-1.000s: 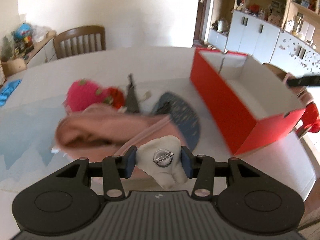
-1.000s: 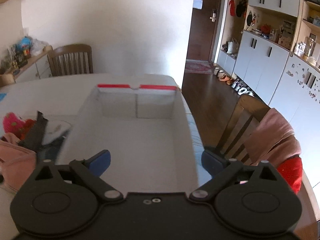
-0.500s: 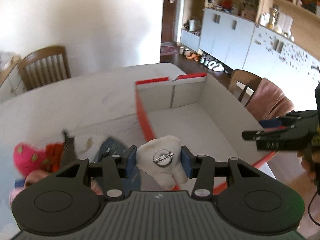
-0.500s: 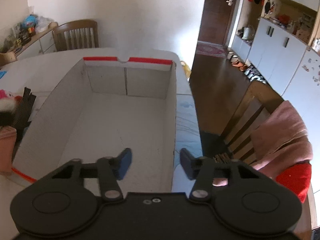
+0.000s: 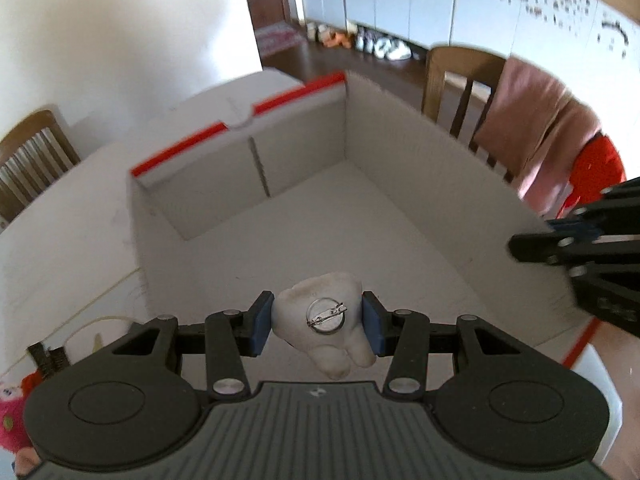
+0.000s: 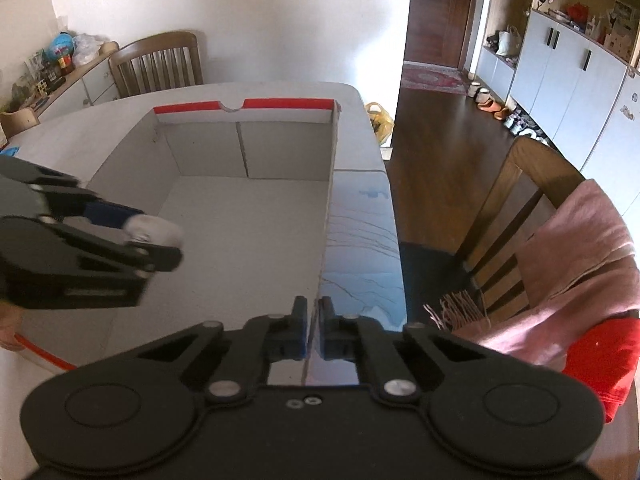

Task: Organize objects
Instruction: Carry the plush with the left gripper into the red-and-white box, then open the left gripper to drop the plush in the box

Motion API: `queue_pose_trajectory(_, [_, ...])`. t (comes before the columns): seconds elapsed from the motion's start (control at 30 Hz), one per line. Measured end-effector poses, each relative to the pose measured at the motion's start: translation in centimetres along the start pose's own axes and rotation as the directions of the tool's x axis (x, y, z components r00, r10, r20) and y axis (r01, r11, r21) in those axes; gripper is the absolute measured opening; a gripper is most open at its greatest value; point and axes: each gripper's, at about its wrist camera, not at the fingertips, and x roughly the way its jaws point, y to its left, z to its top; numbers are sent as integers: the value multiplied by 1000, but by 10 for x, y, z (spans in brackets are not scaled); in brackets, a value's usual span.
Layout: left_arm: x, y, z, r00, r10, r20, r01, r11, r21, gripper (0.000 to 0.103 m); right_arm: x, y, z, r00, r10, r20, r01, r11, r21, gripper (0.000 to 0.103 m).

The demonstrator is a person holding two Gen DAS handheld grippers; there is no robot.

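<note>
My left gripper is clenched on a tooth-shaped white brooch, one blue pad pressed to each flank. The brooch hangs between my jaws above the near end of the box, a red carton with pale inner walls, so it is over the container but not yet in it.

My right gripper is clamped on the box's right wall, the thin edge of that wall standing between its closed jaws; I judge it to be steadying the carton.

Progress: the box floor ahead of my jaws shows nothing on it, so no item appears to be stored yet. This brooch would be the first. Left behind my left jaw, at the frame's lower corner, a pink plush toy and a dark comb-like item wait on the table; more may lie out of view.

Orientation: the brooch's long axis runs from crown to roots, crown away from me, the roots pointing back toward my palm and downward. Its metal pin back faces the camera, the clasp bar lying roughly across the jaws.
</note>
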Motion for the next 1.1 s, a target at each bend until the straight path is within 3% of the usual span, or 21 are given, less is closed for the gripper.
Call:
queue_pose_trajectory(0.23, [40, -2, 4, 993, -17, -120, 19, 1000, 15, 46, 0, -1, 1, 1000, 9, -9, -9, 1000, -12, 4])
queue_pose_trajectory(0.53, [68, 1, 1, 964, -60, -258, 60, 998, -10, 48, 1, -2, 4, 1000, 15, -18, -15, 1000, -14, 4])
queue_pose_trajectory(0.7, [69, 4, 1, 964, -62, -259, 58, 998, -23, 50, 2, -3, 4, 1000, 17, -19, -17, 1000, -12, 4])
queue_pose_trajectory(0.9, [54, 6, -1, 978, -22, -206, 17, 1000, -26, 66, 3, -4, 4, 1000, 16, -20, -16, 1000, -14, 4])
queue_pose_trajectory(1.1, [29, 11, -8, 988, -21, -153, 10, 997, -72, 66, 3, -5, 4, 1000, 18, -20, -18, 1000, -16, 4])
